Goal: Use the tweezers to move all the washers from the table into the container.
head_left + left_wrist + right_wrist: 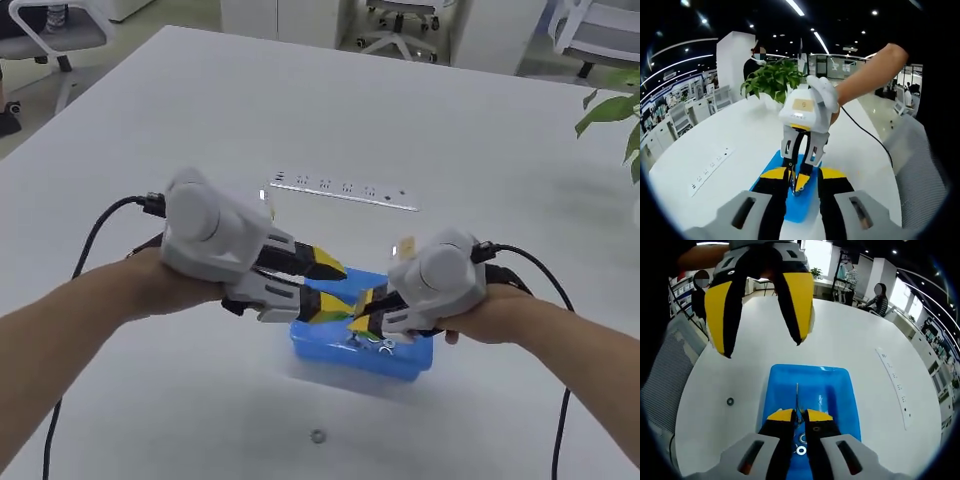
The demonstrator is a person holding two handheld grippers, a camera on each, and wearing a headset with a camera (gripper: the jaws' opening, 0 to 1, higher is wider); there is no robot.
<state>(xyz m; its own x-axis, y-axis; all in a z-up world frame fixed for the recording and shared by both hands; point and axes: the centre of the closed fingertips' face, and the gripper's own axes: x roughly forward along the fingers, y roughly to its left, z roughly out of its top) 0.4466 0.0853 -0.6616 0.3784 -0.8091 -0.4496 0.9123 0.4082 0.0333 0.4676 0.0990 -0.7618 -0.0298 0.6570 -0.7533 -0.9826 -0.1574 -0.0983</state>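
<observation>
Your right gripper point(800, 415) has its jaws pinched narrow on the one pair of tweezers point(797, 399), tips pointing down into the single blue container point(832, 382). Your left gripper point(332, 286) hangs just above the container's near end, jaws spread wide and holding nothing. At least two washers point(801, 450) lie inside the container (the cluster is too small to count surely); one washer point(730, 401) sits on the table point(850, 340), apart from the container.
</observation>
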